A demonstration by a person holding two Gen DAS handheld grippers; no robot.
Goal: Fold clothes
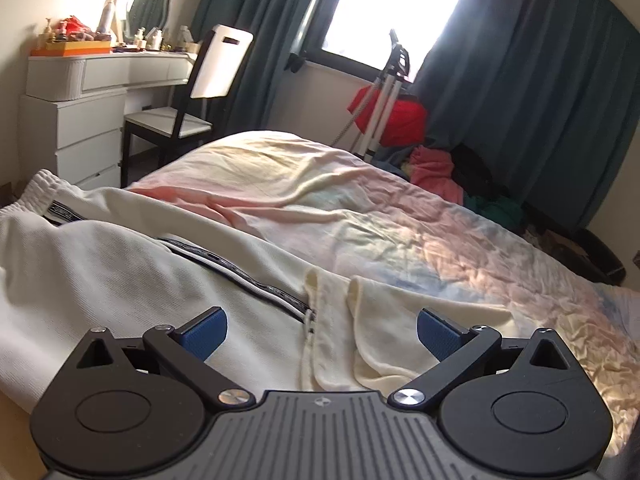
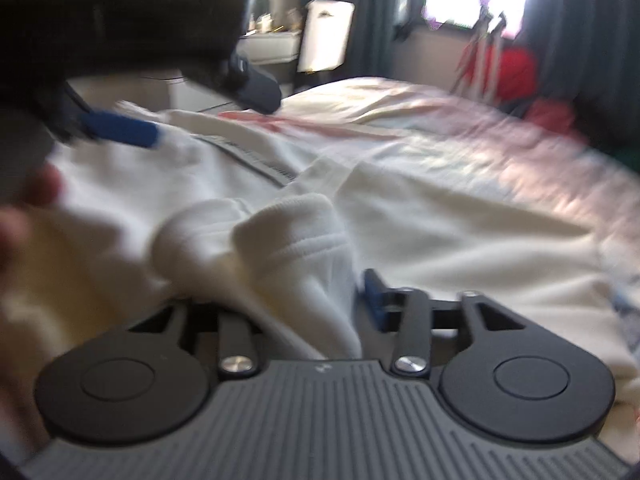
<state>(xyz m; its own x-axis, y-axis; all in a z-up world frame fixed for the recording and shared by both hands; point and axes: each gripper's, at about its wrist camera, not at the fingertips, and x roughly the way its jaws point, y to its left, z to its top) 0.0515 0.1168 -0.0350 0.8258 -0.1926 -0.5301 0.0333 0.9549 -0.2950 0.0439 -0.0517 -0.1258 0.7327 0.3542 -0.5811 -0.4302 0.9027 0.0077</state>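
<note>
Your left gripper [image 1: 322,334] gapes wide above the cream garment [image 1: 120,264] lying across the bed [image 1: 440,232]; your right gripper [image 2: 304,300] pinches a bunched fold. It looks soft, light and floppy, so take hold at a hem or corner.

Right-wrist view motion-blurred, white garment [image 2: 280,248] hiding right gripper's [image 2: 320,300] left finger, dresser items [image 1: 76,36] indistinct

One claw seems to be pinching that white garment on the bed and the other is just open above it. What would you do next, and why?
Probably bring the open left gripper down onto the white garment and close it on the fabric. The right gripper already appears shut on a bunched fold, though that view is blurred, while the left holds nothing. A fold likely needs two held points to carry cloth across the bed.
</note>
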